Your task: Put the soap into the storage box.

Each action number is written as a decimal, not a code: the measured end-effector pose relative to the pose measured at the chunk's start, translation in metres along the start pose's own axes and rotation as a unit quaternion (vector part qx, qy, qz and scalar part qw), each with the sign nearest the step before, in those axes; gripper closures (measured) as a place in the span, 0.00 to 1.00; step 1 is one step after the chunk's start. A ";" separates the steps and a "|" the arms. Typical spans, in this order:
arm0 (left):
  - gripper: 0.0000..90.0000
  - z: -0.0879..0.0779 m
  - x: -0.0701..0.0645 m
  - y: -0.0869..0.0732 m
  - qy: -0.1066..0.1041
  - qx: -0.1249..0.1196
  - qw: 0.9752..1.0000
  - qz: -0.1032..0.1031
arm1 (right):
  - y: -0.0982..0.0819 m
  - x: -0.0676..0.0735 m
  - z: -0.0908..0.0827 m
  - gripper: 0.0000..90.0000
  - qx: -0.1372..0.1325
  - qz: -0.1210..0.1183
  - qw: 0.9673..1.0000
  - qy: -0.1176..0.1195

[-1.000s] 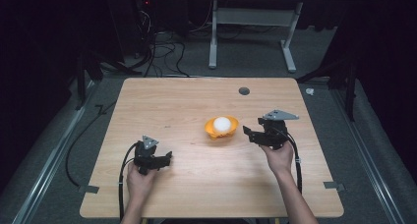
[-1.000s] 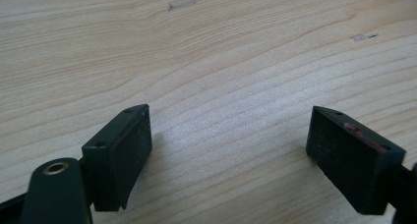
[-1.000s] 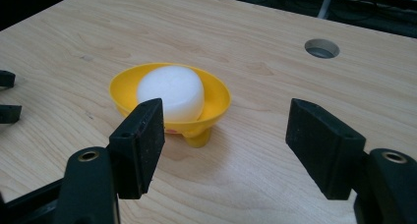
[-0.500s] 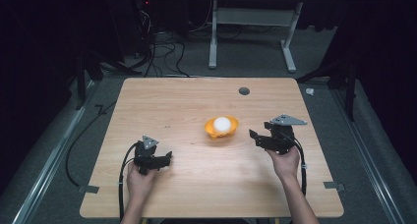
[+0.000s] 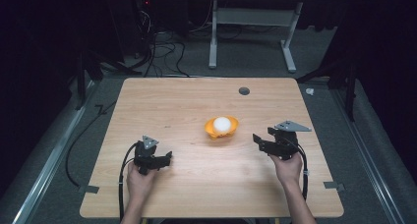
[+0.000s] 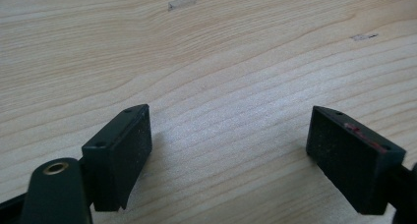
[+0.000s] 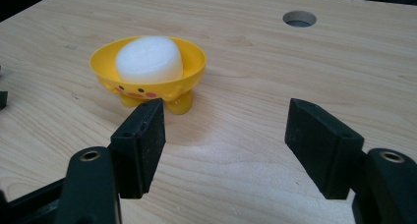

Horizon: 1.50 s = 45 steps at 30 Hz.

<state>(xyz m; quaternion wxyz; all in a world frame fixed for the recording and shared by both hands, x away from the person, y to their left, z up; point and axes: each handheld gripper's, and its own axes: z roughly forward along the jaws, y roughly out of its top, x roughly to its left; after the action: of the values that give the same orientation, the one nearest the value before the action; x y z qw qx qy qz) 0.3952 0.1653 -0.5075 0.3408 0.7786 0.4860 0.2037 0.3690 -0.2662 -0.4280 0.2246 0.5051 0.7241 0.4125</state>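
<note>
Table (image 5: 187, 101) of pale wood, mostly bare, with a round hole (image 5: 244, 91) near the far edge. Bowl (image 5: 222, 127), yellow with a duck face and little feet, sits right of centre, and a white puck (image 5: 222, 124) rests in it, proud of the rim. Right gripper (image 5: 268, 139) is just beside the bowl on its right, jaws spread wide, nothing between them. Left gripper (image 5: 166, 158) sits well apart near the front left, jaws also released over bare wood. Risks: the bowl looks light and footed, so a nudge from a jaw could tip or slide it; pinching the thin rim could flip it; the puck sits loose and could roll out.
</note>
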 end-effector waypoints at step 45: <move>0.20 0.000 0.000 0.000 0.000 0.000 1.000 0.000 | -0.030 0.017 0.008 0.36 0.036 -0.016 0.999 -0.010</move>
<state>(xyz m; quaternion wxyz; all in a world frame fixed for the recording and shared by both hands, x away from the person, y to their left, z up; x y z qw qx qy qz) 0.3952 0.1653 -0.5074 0.3408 0.7787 0.4859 0.2037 0.3520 -0.2521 -0.4561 0.2205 0.5053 0.7441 0.3773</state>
